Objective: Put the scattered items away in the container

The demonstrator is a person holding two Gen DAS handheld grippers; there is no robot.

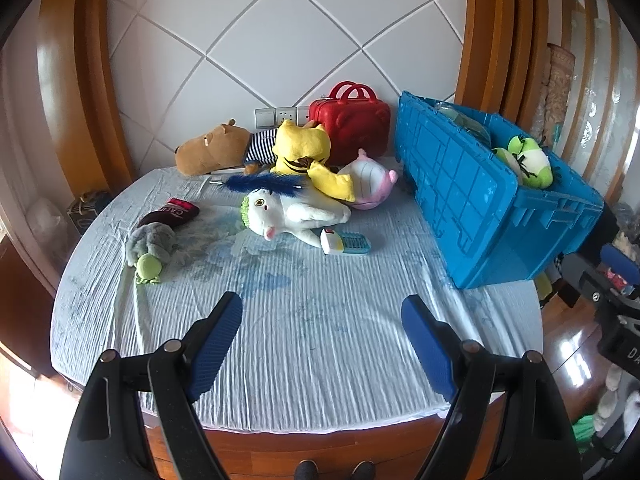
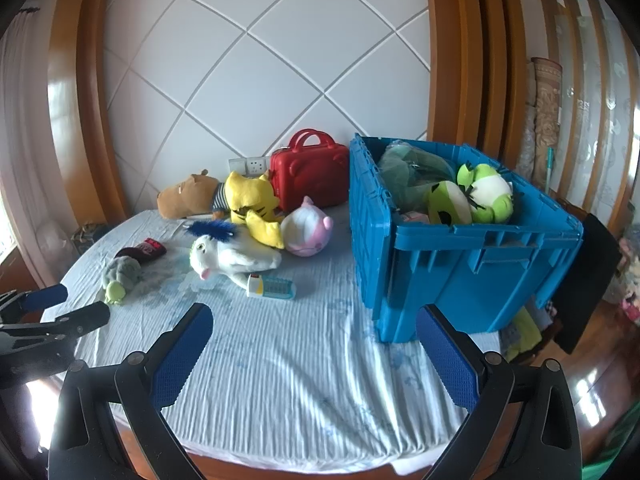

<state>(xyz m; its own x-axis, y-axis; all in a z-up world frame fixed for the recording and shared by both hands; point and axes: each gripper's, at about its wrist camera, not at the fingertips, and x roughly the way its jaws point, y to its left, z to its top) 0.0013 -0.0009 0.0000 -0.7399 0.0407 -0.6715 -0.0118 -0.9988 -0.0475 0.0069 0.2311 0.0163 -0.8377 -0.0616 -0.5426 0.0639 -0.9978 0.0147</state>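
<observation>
Both grippers, left and right, hang with jaws wide apart and nothing in them, over the near edge of the bed. The crate sits just ahead of the right one, frogs already inside. Further ahead and to the left lie the phone, unicorn, tiger and turtle. I'd say it is between picks; the phone, nearest, looks the likely next reach.

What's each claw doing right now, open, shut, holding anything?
Left claw: open, empty, above the bed sheet.
Right claw: open, empty, near the blue crate.
</observation>
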